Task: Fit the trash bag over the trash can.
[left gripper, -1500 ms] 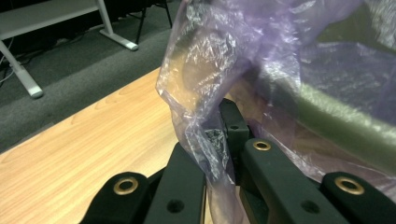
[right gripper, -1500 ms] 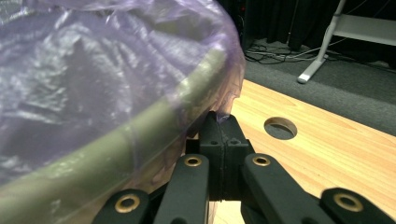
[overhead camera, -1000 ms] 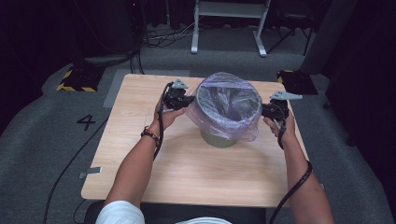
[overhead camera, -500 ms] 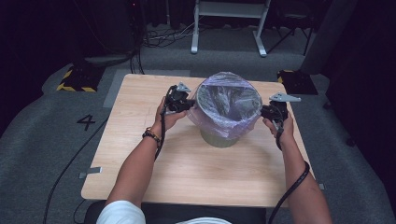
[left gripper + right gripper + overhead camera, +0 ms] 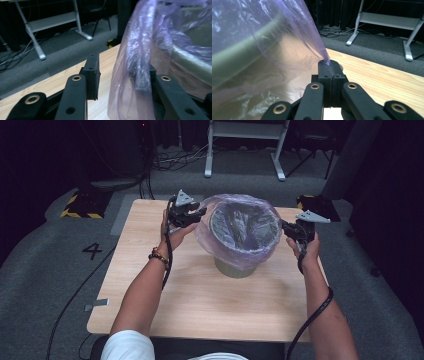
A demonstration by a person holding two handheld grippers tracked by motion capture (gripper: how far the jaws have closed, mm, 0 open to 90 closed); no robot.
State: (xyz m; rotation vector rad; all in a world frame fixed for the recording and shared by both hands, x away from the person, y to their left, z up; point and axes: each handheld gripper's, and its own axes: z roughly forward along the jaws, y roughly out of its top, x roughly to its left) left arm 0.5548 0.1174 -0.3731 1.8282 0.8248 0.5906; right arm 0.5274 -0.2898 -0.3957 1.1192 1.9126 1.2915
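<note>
An olive-green bin (image 5: pixel 235 267) stands in the middle of the wooden table (image 5: pixel 200 300), lined with a thin purple plastic bag (image 5: pixel 245 227) whose mouth is folded out over the rim. My left gripper (image 5: pixel 201 216) is at the bin's left side and its jaws have just been opening. In the left gripper view the bag (image 5: pixel 135 57) hangs loose against the right-hand pad of my left gripper (image 5: pixel 121 72), and the other pad stands clear of it. My right gripper (image 5: pixel 329 68) is shut on a pinch of the bag film (image 5: pixel 294 42) at the bin's right side (image 5: pixel 284 226).
The table's front half lies bare between the person's forearms. A white metal frame (image 5: pixel 245 150) and cables stand on the grey carpet behind the table. A yellow-and-black striped block (image 5: pixel 80 205) sits at the far left and a dark one (image 5: pixel 312 202) at the far right.
The left gripper has lifted slightly and its jaws have parted, letting go of the bag's left edge. The right gripper has stayed still, shut on the film.
</note>
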